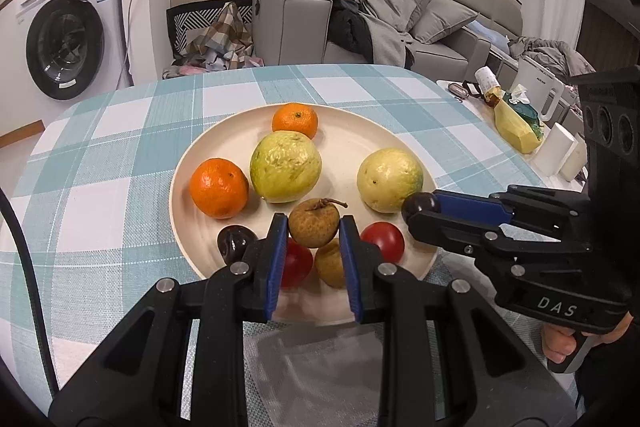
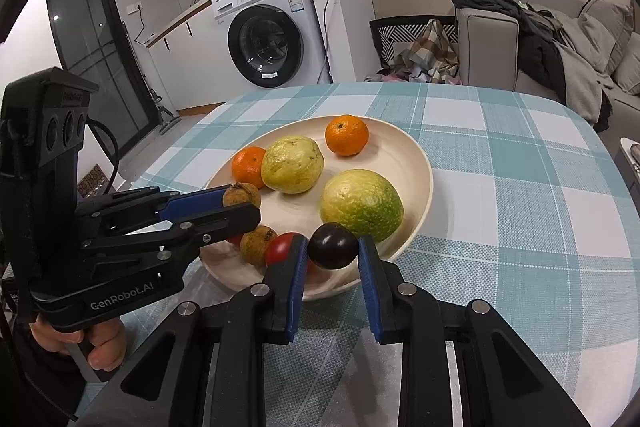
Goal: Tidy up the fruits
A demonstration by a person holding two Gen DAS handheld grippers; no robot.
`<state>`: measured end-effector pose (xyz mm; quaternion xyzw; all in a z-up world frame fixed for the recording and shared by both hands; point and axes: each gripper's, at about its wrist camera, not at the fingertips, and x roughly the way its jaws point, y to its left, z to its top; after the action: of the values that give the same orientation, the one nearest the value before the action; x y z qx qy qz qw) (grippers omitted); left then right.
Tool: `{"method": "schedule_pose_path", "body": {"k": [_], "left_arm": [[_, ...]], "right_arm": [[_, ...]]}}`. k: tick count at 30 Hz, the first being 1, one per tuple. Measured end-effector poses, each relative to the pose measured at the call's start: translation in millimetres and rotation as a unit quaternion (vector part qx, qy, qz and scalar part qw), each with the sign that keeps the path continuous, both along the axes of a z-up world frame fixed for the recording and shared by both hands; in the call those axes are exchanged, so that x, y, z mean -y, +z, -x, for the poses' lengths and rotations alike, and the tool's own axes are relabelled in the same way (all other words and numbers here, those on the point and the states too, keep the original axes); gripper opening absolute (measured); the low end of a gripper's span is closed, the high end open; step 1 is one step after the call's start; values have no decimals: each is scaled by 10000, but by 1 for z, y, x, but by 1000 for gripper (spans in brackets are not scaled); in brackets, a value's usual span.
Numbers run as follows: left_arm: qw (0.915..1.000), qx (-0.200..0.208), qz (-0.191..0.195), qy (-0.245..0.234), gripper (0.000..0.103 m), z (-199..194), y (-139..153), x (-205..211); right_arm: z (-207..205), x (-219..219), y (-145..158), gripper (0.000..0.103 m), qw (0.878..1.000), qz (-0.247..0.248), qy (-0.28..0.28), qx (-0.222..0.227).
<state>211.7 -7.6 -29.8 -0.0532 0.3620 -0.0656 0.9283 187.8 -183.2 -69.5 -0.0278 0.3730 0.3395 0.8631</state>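
Note:
A cream plate [image 1: 352, 147] [image 2: 412, 163] on the checked tablecloth holds two oranges [image 1: 219, 187], two green-yellow guavas [image 1: 285, 166], red tomatoes [image 1: 384, 239], a brown longan [image 1: 330, 267] and a dark plum [image 1: 234, 242]. My left gripper [image 1: 314, 229] is shut on a brown longan [image 1: 314, 223] just above the plate's near side; it shows in the right wrist view [image 2: 240, 195]. My right gripper [image 2: 333, 247] is shut on a dark plum [image 2: 333, 245] over the plate's near rim, seen in the left wrist view [image 1: 418, 207].
At the table's right edge lie a yellow faceted jar [image 1: 516, 127], white boxes [image 1: 562, 155] and a white jug [image 1: 538, 91]. A grey mat [image 1: 316, 367] lies under the grippers. A washing machine [image 2: 268, 43] and sofa [image 1: 400, 23] stand beyond the table.

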Motion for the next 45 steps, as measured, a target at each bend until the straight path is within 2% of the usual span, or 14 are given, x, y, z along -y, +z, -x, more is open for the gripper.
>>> {"method": "schedule_pose_path", "body": {"k": [8,13,16,18,20,21,22,24,26,29,31,34,45], "left_arm": [[10000,15,-58,-45,23,-1,-2,1],[10000,20,-49,-37,23,-1,-2,1],[10000,-1,-44,-21,24,0,-2,1],[10000,-10,-84,28,26,2,-2,1],[10000,5,-80,46,34,6,0,0],[9999,30,-76,60,45,8,1,0],[9999,77,-79,80,58,11,2,-1],[9996,238,-99,139,74,20,5,-2],[9987,404,-157,263,82,28,9,-4],[9975,539,-107,435,92,38,14,-10],[9963,656,-50,559,103,44,18,-15],[9940,823,-5,725,103,52,23,-20],[9912,925,-3,947,103,59,22,-25]], "right_arm": [[2,-2,1,27,10000,36,34,20],[6,-4,1,32,9999,94,61,103],[9,-3,4,40,9996,108,68,238],[12,-3,6,50,9993,153,40,344],[16,-2,8,58,9987,191,-29,474],[17,-1,8,69,9984,218,-57,527],[19,0,9,73,9980,233,-85,586],[21,3,12,85,9973,175,-128,699],[24,6,15,90,9964,138,-172,814],[26,10,17,102,9958,17,-215,887],[27,14,20,103,9954,-102,-181,934],[30,17,21,103,9953,-196,-139,939],[39,19,26,103,9929,-422,-49,1112]]}}
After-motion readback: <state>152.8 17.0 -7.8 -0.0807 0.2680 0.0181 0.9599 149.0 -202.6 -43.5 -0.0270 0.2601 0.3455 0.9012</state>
